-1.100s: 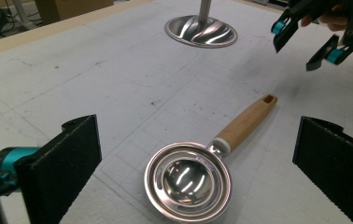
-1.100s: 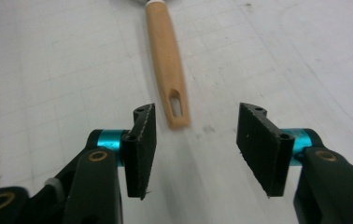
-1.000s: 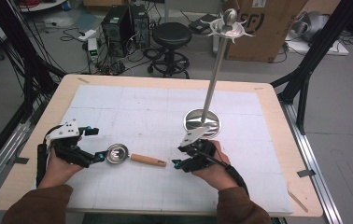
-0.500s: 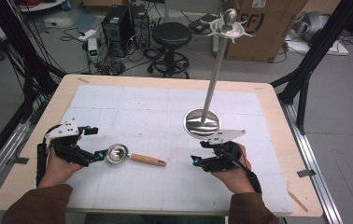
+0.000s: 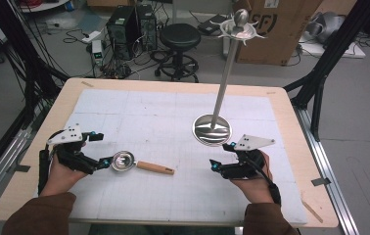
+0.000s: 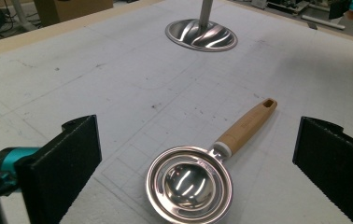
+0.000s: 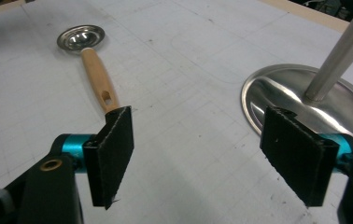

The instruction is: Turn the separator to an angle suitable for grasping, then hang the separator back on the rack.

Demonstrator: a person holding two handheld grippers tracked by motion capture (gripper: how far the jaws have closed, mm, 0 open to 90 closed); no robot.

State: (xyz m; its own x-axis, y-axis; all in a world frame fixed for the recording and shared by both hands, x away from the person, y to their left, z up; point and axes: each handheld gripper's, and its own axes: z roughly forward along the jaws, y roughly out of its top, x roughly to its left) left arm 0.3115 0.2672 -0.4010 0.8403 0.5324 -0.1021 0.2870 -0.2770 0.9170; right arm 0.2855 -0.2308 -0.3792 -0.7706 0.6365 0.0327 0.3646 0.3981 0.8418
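A metal measuring spoon (image 5: 123, 161) with a wooden handle lies flat on the white mat, handle pointing right. My left gripper (image 5: 102, 149) stands open at the spoon's bowl, and in the left gripper view the spoon (image 6: 191, 184) lies between the two black jaws of the left gripper (image 6: 198, 172) without touching them. My right gripper (image 5: 221, 156) is open and holds nothing, a little to the right of the handle's end and just in front of the steel stand's round base (image 5: 212, 129). The right gripper view shows the right gripper (image 7: 202, 158), the spoon (image 7: 97, 70) and the stand base (image 7: 305, 107).
The stand's tall pole (image 5: 224, 73) rises to a hooked crown (image 5: 238, 27). The wooden table (image 5: 290, 147) frames the mat. Beyond the far edge stand a black stool (image 5: 179, 36), computer cases and a cardboard box (image 5: 281, 24).
My right gripper has drawn back to the right, away from the end of the spoon's handle. The spoon and the left gripper have stayed put.
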